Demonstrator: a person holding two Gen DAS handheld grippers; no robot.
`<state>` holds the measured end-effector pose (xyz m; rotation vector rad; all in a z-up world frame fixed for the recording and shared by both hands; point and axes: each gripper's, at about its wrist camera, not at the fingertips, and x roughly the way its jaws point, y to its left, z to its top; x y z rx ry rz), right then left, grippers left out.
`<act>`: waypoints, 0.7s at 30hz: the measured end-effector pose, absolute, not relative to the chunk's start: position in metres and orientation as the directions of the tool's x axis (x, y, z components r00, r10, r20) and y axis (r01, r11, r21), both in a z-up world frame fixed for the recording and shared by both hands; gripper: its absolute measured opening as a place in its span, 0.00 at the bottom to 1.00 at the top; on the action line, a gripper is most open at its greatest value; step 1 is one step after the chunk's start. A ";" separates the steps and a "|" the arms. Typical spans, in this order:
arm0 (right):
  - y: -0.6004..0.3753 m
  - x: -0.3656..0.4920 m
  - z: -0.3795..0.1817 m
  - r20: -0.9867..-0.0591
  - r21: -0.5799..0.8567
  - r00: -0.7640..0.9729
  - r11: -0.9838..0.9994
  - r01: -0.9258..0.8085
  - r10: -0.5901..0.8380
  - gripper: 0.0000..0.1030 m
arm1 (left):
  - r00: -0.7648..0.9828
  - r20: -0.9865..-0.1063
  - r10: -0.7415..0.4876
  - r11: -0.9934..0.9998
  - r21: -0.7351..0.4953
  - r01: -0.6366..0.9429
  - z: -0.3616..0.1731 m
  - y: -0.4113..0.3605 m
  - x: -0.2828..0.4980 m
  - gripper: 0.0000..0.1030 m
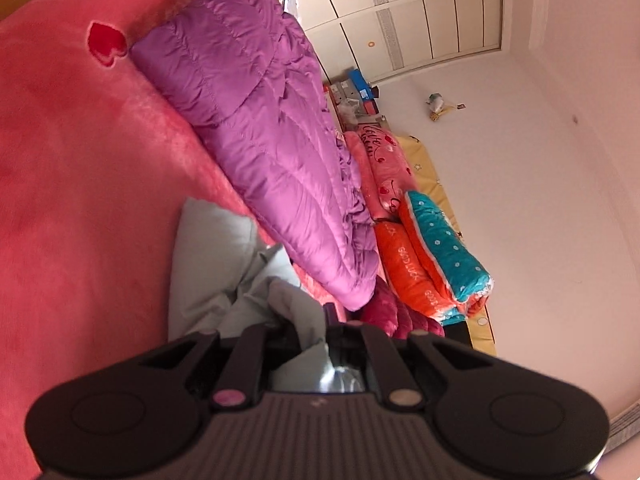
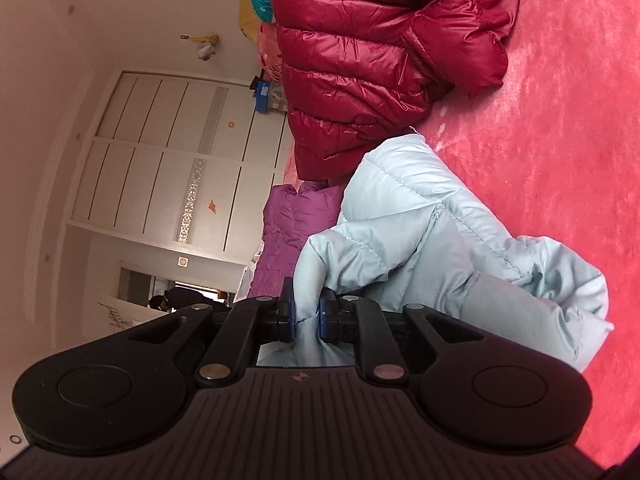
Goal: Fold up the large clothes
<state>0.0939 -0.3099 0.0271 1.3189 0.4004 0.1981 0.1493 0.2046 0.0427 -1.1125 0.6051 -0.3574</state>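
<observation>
Gripping a bunched fold of the pale blue jacket (image 2: 420, 216), right gripper (image 2: 307, 316) with jaws clenched on the fabric between the blue pads (image 2: 325, 314). Seen from the right wrist: most of the pale blue jacket, puffy and crumpled on the pink blanket (image 2: 560, 140), with a dark red jacket (image 2: 360, 60) heaped just beyond it and touching its far edge. Also a sliver of the purple jacket (image 2: 288, 232) beside the pale blue one, toward the white wardrobe (image 2: 168, 168).

Seen from the left wrist: left gripper (image 1: 310, 324) with jaws drawn close on a pinch of the pale blue jacket (image 1: 224, 264), though pads mostly hidden by cloth. Only a small crumpled part of that jacket visible here, lying on the pink blanket (image 1: 80, 200). Beyond it, the purple jacket (image 1: 260, 128) stretched out long across the blanket, shown almost whole in this view alone. Marked only here: a red heart (image 1: 106, 44) on the blanket beside the purple jacket, and folded quilts (image 1: 432, 248) in orange and teal stacked past the purple jacket against the wall. Just a corner of the dark red jacket (image 1: 396, 316) near the gripper.
</observation>
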 end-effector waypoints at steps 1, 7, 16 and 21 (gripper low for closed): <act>-0.311 0.096 0.027 -0.174 0.966 0.916 0.245 0.087 0.362 0.22 | 0.789 -0.267 -0.553 0.409 -0.912 -0.022 0.044 0.205 0.152 0.05; -0.315 0.099 0.032 -0.093 0.980 0.943 0.197 0.030 0.320 1.00 | 0.848 -0.167 -0.504 0.397 -0.916 0.056 0.051 0.209 0.156 0.42; -0.312 0.107 0.051 -0.068 0.953 0.966 0.302 -0.011 0.248 1.00 | 0.913 -0.106 -0.395 0.517 -0.847 0.125 0.074 0.216 0.148 0.54; -0.305 0.098 0.079 -0.040 0.893 0.977 0.447 -0.060 0.211 1.00 | 0.886 -0.085 -0.456 0.642 -0.721 0.261 0.095 0.195 0.142 0.57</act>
